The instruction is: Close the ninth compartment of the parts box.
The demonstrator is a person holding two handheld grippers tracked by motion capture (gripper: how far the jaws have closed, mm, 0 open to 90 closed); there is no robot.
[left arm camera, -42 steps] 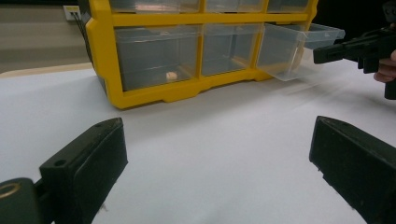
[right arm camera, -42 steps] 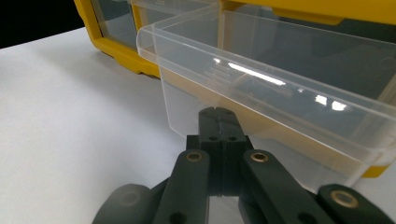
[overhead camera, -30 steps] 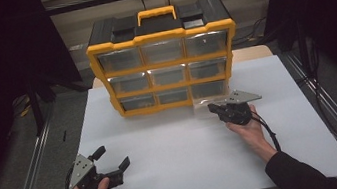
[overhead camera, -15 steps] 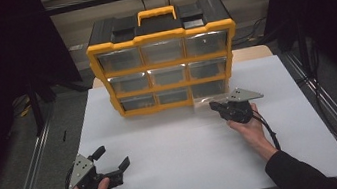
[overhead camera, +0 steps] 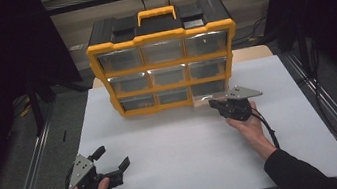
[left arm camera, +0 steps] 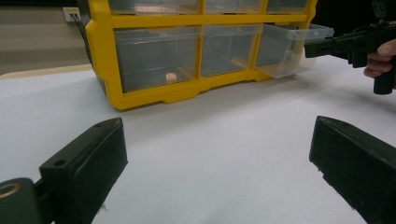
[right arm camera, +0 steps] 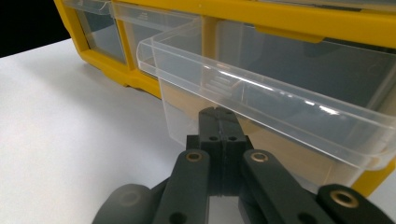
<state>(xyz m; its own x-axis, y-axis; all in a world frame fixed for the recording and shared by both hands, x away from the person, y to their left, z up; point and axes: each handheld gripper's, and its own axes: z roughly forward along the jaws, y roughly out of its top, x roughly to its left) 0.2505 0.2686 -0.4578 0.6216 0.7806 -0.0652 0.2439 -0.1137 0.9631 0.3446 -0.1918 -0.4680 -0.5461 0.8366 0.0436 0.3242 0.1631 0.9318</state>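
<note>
Both grippers, left (overhead camera: 114,164) and right (overhead camera: 214,103), are black, each with a grey triangular plate and trailing black cable; brass-ringed screw holes; right sleeve (overhead camera: 300,176) dark

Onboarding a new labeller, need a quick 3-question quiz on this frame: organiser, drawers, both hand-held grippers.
1. True or false: the left hand-held gripper has its jaws apart over the bare white table.
2. Which drawer of the yellow organiser is pulled out? A) top left B) middle centre C) bottom right, as the high view shows it.
3. Fill in: the right hand-held gripper has its jaws ____ at the front of the clear drawer.

Key
1. True; it is well short of the organiser.
2. C.
3. Shut; whether they pinch the drawer's lip cannot be told.
</note>
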